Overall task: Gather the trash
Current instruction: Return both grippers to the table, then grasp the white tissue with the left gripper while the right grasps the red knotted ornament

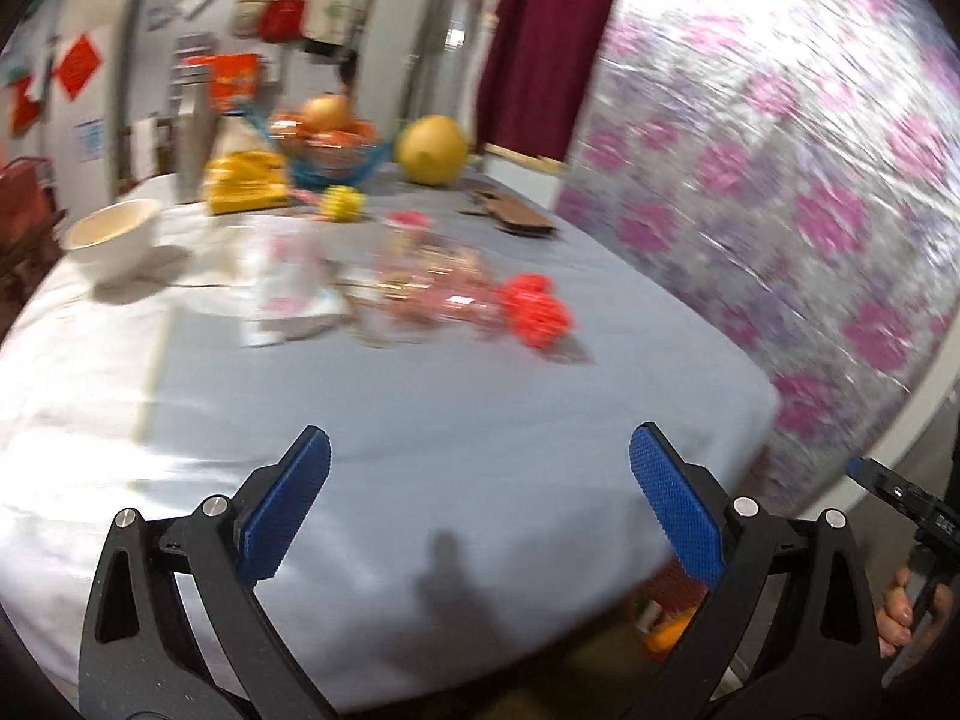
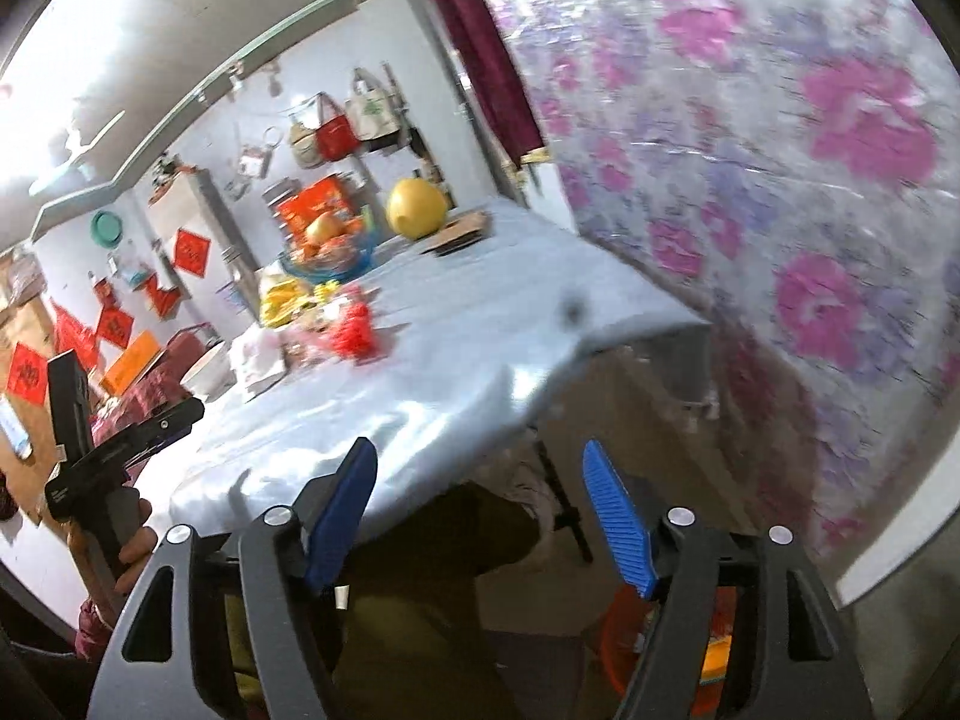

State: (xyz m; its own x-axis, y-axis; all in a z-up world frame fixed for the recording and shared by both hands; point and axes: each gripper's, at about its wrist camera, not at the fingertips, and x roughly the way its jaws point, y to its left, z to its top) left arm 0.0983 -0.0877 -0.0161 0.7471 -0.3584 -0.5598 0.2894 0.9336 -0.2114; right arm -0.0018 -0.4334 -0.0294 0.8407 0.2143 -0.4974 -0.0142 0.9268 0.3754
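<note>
Everything's smeared with blur, so the litter on the worktop (image 1: 420, 420) is hard to read: a clear wrapper (image 1: 420, 288), a crumpled white packet (image 1: 288, 294) and a red clump (image 1: 537, 309) lie together mid-cloth. The left hand-held gripper (image 1: 480, 474) hovers over the near edge, well short of them, jaws wide apart and empty. The right hand-held gripper (image 2: 480, 495) hangs off the worktop's corner, jaws parted, nothing between. An orange bucket (image 2: 714, 648) below is half hidden.
</note>
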